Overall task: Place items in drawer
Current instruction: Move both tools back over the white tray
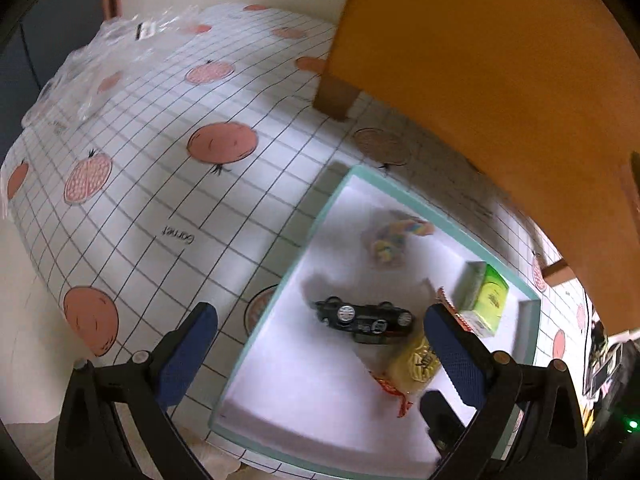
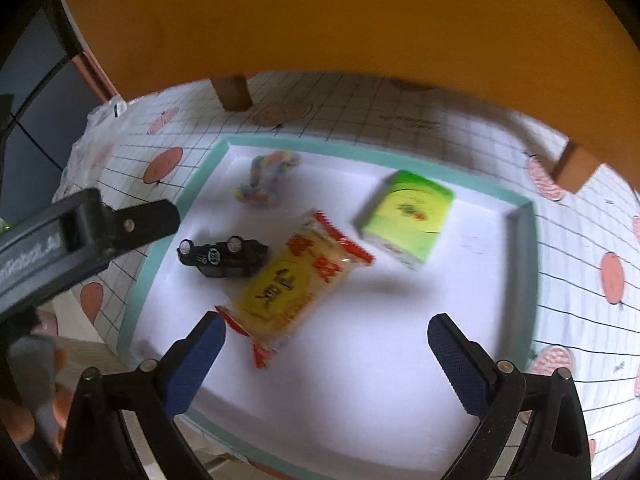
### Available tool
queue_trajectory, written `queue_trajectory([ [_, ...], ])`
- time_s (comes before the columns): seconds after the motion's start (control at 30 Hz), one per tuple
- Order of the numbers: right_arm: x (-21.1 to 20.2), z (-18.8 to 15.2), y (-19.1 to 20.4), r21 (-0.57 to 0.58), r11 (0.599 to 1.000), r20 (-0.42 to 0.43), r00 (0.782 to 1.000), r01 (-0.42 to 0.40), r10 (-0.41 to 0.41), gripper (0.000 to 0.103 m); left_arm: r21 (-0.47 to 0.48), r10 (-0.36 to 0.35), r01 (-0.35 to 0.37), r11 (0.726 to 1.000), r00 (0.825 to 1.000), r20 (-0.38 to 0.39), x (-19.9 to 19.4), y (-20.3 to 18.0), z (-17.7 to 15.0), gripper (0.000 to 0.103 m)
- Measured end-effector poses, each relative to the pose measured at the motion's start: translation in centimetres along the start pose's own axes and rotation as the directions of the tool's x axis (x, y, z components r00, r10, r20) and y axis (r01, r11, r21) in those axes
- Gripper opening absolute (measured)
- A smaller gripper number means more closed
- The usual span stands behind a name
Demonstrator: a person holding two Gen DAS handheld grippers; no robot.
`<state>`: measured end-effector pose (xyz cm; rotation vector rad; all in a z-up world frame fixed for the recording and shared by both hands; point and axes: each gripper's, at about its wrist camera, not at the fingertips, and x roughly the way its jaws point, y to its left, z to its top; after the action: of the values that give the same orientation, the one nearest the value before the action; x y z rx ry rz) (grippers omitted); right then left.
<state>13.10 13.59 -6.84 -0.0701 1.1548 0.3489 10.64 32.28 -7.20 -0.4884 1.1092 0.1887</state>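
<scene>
A shallow white drawer with a teal rim [image 1: 286, 280] [image 2: 149, 276] lies on a gridded tablecloth. Inside it are a black toy car [image 1: 364, 318] [image 2: 224, 256] lying on its side, a yellow snack packet [image 1: 416, 360] [image 2: 292, 280] with red ends, a green box [image 1: 486, 298] [image 2: 408, 216] and a pastel twisted item [image 1: 394, 238] [image 2: 266, 178]. My left gripper [image 1: 320, 314] hovers open over the drawer's left rim, above the car. Over the drawer's near half my right gripper [image 2: 327, 324] is open and holds nothing. The left gripper's black body [image 2: 80, 224] shows in the right wrist view.
An orange cabinet [image 1: 480, 60] [image 2: 340, 12] on wooden legs [image 1: 336, 98] [image 2: 232, 92] overhangs the far side of the drawer. Crumpled clear plastic [image 1: 100, 52] lies at the table's far left corner. A hand [image 2: 32, 400] appears at the lower left.
</scene>
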Motion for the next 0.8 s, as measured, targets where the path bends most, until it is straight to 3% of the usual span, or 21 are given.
queue_trajectory([
  [0.17,2.0,0.9,0.8,0.028,1.000,-0.015,1.000,0.012,-0.011,0.102,-0.053,-0.001,0.000,0.999,1.000,-0.013,0.2,1.0,0.2,0.103],
  [0.37,3.3,1.7,0.9,0.041,0.998,-0.025,0.998,0.054,-0.053,0.099,-0.048,0.005,-0.006,0.999,1.000,-0.022,0.5,0.8,0.1,0.103],
  [0.57,3.2,1.6,0.7,0.019,0.996,-0.028,0.996,0.082,-0.082,0.078,-0.021,-0.001,0.001,1.000,0.999,-0.035,0.9,0.2,0.0,0.103],
  [0.63,2.8,1.4,0.5,0.011,0.996,-0.026,0.995,0.093,-0.093,0.066,-0.013,-0.001,0.001,1.000,0.999,-0.036,0.9,0.0,-0.1,0.102],
  [0.8,2.3,1.0,-0.3,-0.005,0.996,-0.028,0.996,0.085,-0.085,0.056,0.015,-0.010,0.011,1.000,0.999,-0.043,1.0,-0.5,-0.3,0.102],
])
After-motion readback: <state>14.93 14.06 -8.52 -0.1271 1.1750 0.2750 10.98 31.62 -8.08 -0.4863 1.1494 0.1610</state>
